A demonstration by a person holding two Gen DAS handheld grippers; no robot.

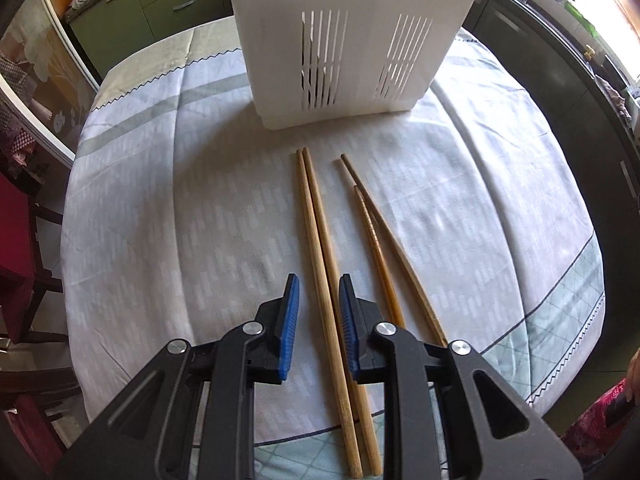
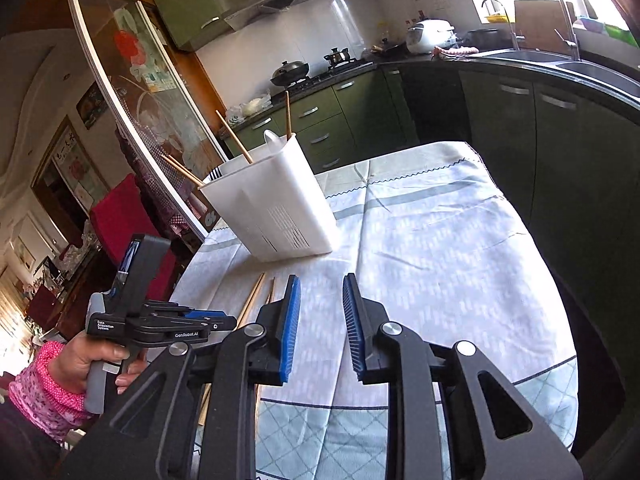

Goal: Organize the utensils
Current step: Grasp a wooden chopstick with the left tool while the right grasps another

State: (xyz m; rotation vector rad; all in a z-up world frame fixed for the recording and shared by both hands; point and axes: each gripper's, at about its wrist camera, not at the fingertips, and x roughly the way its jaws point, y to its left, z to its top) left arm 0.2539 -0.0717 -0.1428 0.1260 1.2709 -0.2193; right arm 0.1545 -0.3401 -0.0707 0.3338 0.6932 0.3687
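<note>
A white slotted utensil holder stands on the table at the far side. In front of it lie a pair of light wooden chopsticks and two darker chopsticks to their right. My left gripper points down at the table, open a little, and straddles the light pair; the pads do not press on them. In the right wrist view the holder has chopsticks, a white spoon and forks in it. My right gripper is open over bare cloth with nothing between its fingers. The left gripper appears at its left, held by a hand.
The table wears a pale striped cloth. Dark green kitchen cabinets and a sink curve round the right and far sides. A red chair and a glass sliding door stand at the left.
</note>
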